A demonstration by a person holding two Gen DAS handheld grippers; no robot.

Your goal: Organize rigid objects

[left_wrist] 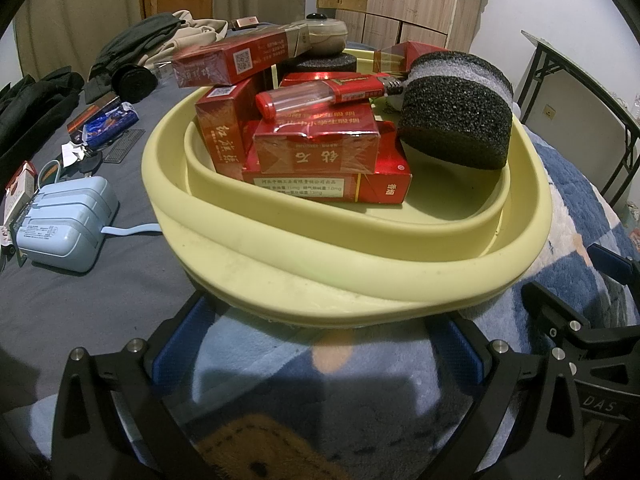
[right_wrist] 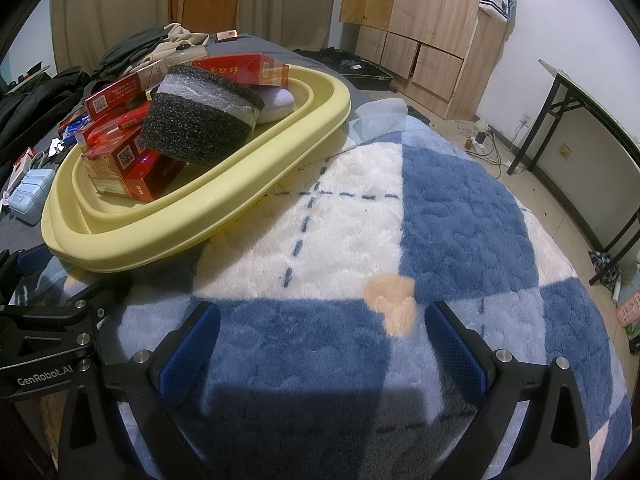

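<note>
A pale yellow basin [left_wrist: 280, 256] [right_wrist: 160, 236] rests on the bed. It holds a stack of red cigarette packs [left_wrist: 324, 160] [right_wrist: 120, 160], a red lighter [left_wrist: 320, 98] and a round black-and-white foam block [left_wrist: 456, 112] [right_wrist: 200, 120]. My left gripper [left_wrist: 320, 352] is open just in front of the basin's near rim, with nothing between its fingers. Over the blue-and-white plush blanket [right_wrist: 440, 220], to the right of the basin, my right gripper [right_wrist: 320, 344] is open and holds nothing.
A light blue charger box [left_wrist: 68, 224] with a cable, a red-and-white pack [left_wrist: 18, 188], a blue packet [left_wrist: 108, 120] and dark clothes [left_wrist: 36, 108] lie on the grey sheet left of the basin. A wooden wardrobe [right_wrist: 424, 20] and a black folding table [right_wrist: 580, 120] stand beyond the bed.
</note>
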